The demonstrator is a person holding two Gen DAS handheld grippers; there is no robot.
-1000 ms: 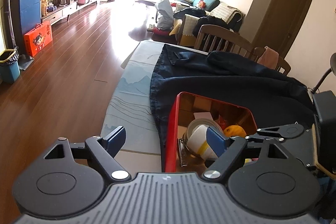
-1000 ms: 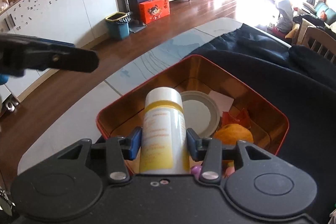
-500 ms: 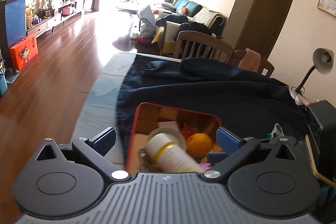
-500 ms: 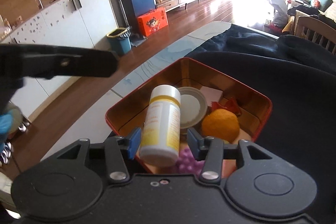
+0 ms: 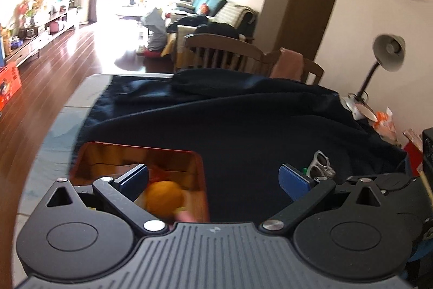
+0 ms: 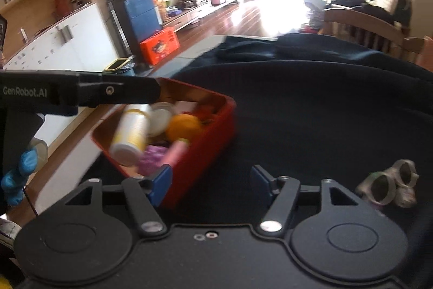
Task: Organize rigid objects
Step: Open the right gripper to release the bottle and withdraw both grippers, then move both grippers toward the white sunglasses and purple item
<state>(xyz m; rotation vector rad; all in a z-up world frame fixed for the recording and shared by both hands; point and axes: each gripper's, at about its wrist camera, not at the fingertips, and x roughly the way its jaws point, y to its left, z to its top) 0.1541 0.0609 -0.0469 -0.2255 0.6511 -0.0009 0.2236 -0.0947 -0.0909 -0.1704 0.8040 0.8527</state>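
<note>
My red tin [image 6: 216, 126] holds the white bottle [image 6: 131, 132] and orange [image 6: 182, 126]; my right gripper [image 6: 211, 184], jaws just widening, has dropped that bottle in; left gripper [image 5: 213, 179] gapes empty.

Dark navy cloth [image 5: 243, 132] covers most of the table. Grey desk lamp [image 5: 388, 52] at its far right corner. Wooden chairs [image 5: 224, 53] behind. Orange box [image 6: 159, 45] on floor beside blue cabinet [image 6: 140, 12].

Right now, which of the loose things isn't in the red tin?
The grey toy goggles: they lie alone on the dark cloth, while the bottle and orange sit inside the red tin.
</note>
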